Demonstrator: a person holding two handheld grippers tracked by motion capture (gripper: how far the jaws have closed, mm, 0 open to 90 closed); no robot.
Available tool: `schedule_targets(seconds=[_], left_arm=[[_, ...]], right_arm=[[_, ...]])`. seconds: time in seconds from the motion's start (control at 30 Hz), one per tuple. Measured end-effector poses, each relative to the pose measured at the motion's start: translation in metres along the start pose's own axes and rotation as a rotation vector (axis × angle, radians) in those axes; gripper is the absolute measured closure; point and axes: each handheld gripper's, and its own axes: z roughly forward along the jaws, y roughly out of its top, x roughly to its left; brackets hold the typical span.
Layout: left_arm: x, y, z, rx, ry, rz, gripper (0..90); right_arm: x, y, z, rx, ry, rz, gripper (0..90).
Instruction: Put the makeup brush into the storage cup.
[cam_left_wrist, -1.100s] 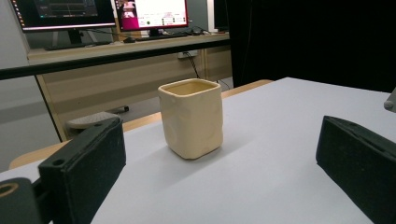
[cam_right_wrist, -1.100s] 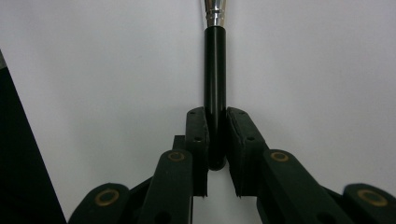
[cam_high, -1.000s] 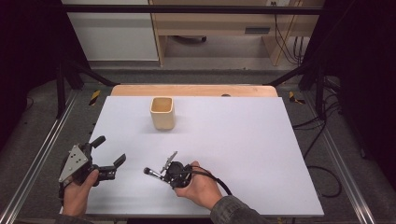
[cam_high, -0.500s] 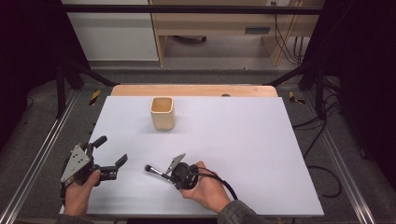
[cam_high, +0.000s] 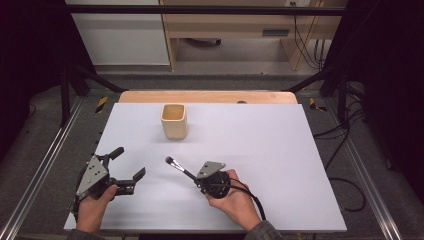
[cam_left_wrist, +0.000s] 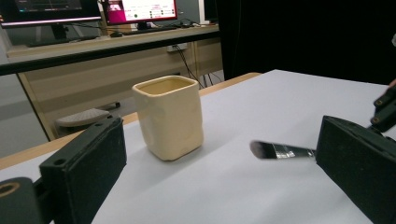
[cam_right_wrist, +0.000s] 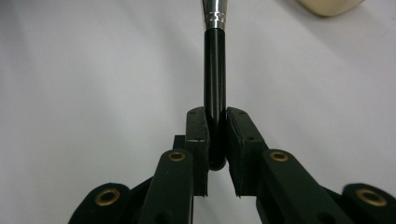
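This looks like a lab or research workspace. Beyond the left gripper (cam_left_wrist: 205, 186), lit monitors (cam_left_wrist: 140, 9) stand on a long wooden desk (cam_left_wrist: 112, 60) with cables hanging below it. The white table (cam_high: 280, 150) under the gripper sits inside a black metal frame (cam_high: 75, 80) with rails (cam_high: 40, 170) alongside, cables (cam_high: 345, 145) trailing on the grey floor.

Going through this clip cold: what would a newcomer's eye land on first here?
Probably the cream cup, standing upright and alone toward the far side of the white table. Next, the right gripper near the front edge, its jaws shut on the black handle of a makeup brush whose head points up and left toward the cup. The left gripper sits at the front left with its jaws wide open, holding nothing.
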Motion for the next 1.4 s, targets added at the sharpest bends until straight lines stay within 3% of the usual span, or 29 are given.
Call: schedule_targets(seconds=[0.1, 0.23, 0.3, 0.53, 0.8, 0.87, 1.07, 1.4], left_arm=[[-0.012, 0.002, 0.009, 0.016, -0.005, -0.018, 1.5], [-0.023, 0.004, 0.017, 0.016, -0.026, -0.028, 1.5], [-0.030, 0.005, 0.022, 0.016, -0.040, -0.035, 1.5], [-0.051, 0.009, 0.034, 0.012, -0.081, -0.052, 1.9], [-0.057, 0.012, 0.036, -0.001, -0.100, -0.059, 2.3], [-0.057, 0.012, 0.037, -0.002, -0.102, -0.075, 2.3], [-0.059, 0.016, 0.036, -0.024, -0.114, -0.110, 2.6], [-0.059, 0.026, 0.037, -0.046, -0.128, -0.103, 3.0]], right_arm=[[-0.011, -0.008, -0.009, -0.075, -0.032, 0.039, 79.6], [-0.019, -0.011, -0.016, -0.105, -0.069, 0.048, 79.6], [-0.024, -0.013, -0.022, -0.148, -0.096, 0.066, 79.6], [-0.025, -0.015, -0.026, -0.213, -0.116, 0.085, 79.6], [-0.021, -0.014, -0.027, -0.269, -0.116, 0.092, 79.6], [-0.018, -0.012, -0.027, -0.305, -0.109, 0.086, 79.6], [-0.014, -0.011, -0.027, -0.338, -0.091, 0.084, 79.6], [-0.007, -0.008, -0.027, -0.387, -0.085, 0.057, 79.6]])
